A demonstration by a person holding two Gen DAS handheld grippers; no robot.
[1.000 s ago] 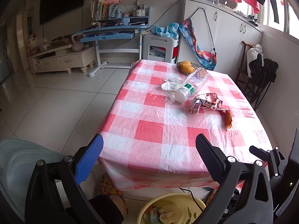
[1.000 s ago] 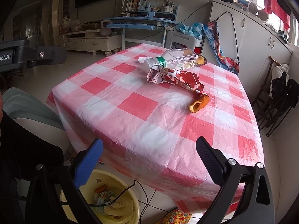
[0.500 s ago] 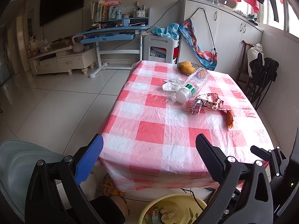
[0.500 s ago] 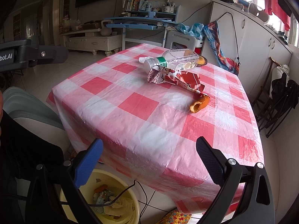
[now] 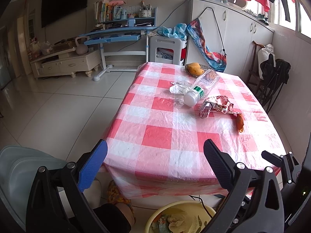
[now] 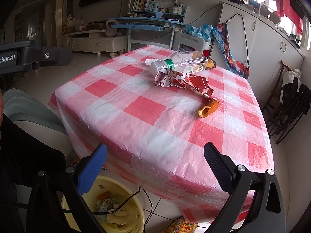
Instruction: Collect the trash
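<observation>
A clear plastic bottle (image 5: 202, 88) (image 6: 180, 63) lies on its side on the red-checked table (image 5: 155, 136) (image 6: 126, 106). Beside it lie a crumpled red wrapper (image 5: 215, 105) (image 6: 180, 80), an orange peel (image 5: 240, 123) (image 6: 208, 108) and a crumpled white tissue (image 5: 177, 88) (image 6: 150, 61). A yellow bin (image 5: 155, 220) (image 6: 134, 202) holding trash stands on the floor below the table's near edge. My left gripper (image 5: 154, 153) and right gripper (image 6: 155, 155) are both open and empty, held off the near edge, well short of the trash.
A mango (image 5: 194, 68) sits in a dish at the table's far end. A grey chair (image 5: 17, 170) (image 6: 29, 112) stands at the left. A black cable (image 6: 140, 196) runs over the bin. Folded chairs (image 5: 272, 81) stand at the right wall.
Both grippers have drawn back slightly from the table and stayed open. The trash has not moved.
</observation>
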